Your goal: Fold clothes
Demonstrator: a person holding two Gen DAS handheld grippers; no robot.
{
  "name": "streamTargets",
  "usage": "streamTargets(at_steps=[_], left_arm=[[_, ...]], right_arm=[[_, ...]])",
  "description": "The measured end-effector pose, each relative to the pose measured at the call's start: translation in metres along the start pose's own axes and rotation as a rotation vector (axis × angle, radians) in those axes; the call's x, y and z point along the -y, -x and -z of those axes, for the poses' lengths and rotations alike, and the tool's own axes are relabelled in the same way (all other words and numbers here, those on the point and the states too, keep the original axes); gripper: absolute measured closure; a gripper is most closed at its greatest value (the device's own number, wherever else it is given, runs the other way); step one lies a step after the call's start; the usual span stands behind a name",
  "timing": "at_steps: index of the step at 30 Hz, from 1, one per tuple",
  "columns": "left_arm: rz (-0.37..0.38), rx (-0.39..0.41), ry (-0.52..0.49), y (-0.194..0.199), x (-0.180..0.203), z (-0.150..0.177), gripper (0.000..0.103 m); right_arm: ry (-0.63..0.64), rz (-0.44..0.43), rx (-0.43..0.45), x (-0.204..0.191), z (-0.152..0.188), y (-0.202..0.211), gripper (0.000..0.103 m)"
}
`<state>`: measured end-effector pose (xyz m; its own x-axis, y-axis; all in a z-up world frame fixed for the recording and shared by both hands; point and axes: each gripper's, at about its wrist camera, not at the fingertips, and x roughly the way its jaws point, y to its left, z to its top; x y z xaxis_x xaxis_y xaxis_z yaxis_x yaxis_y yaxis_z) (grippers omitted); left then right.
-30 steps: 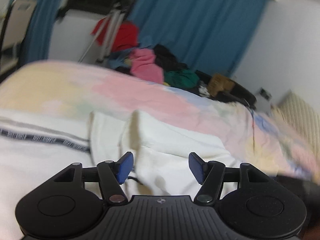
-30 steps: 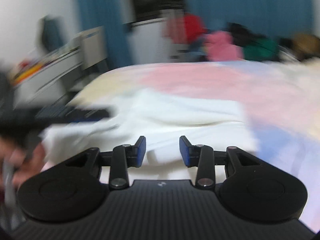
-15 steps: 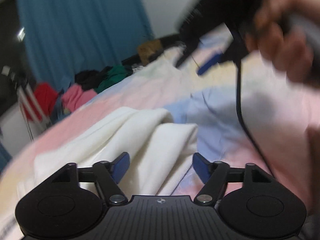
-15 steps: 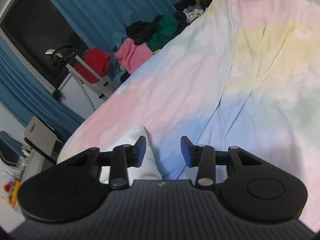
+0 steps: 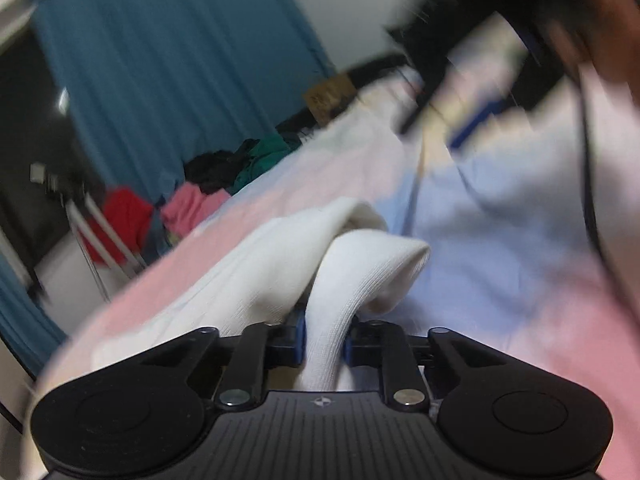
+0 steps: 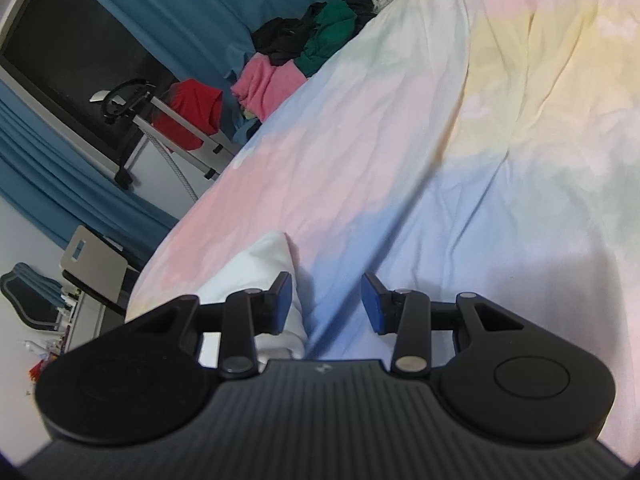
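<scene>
Half a second ago the left gripper [image 5: 323, 338] had its blue fingers wide apart over the white garment [image 5: 280, 264]; now they are pinched narrow on a raised fold of that cloth, which bulges up between them, so the grab is made and, as I judge it, the next move is to carry this edge across for a fold. The right gripper [image 6: 326, 300] has barely shifted since then: its fingers are still spread wide and hold nothing, hanging over the pastel bedsheet [image 6: 460, 128] with a corner of the same white garment [image 6: 260, 268] just beside its left finger. The right gripper also shows as a dark blur at the top of the left view. The garment lies bunched on the bed, near its edge. By count: one white garment in hand, two grippers, one bed, and one heap of other clothes [image 6: 304, 44] beyond the bed with red, pink, green and black pieces, their exact number unclear.
</scene>
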<state>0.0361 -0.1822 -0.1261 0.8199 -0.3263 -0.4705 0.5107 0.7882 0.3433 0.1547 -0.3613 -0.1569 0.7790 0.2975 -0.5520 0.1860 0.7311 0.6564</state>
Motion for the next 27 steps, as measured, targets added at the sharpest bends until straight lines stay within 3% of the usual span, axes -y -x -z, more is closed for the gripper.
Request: streamTargets(at_steps=[7,12,18,21,27], left_arm=[[0.093,0.086,0.436,0.034,-0.102,-0.012,0.092],[0.117,0.136,0.599,0.037,-0.151,-0.019,0.092],[0.123,0.162,0.614,0.038,-0.171,-0.023,0.093],[0.13,0.172,0.613,0.045,-0.169,-0.021,0.094],[0.144,0.19,0.611,0.058,-0.164,-0.015,0.094]], right_arm=[[0.046,-0.057,-0.016,-0.016,0.013,-0.011,0.061],[0.044,-0.118,-0.055,-0.029,0.031,-0.027,0.061],[0.018,-0.244,-0.118,-0.061,0.053,-0.068,0.061],[0.033,-0.296,-0.069,-0.08,0.055,-0.075,0.061],[0.112,-0.177,0.108,-0.097,0.055,-0.07,0.061]])
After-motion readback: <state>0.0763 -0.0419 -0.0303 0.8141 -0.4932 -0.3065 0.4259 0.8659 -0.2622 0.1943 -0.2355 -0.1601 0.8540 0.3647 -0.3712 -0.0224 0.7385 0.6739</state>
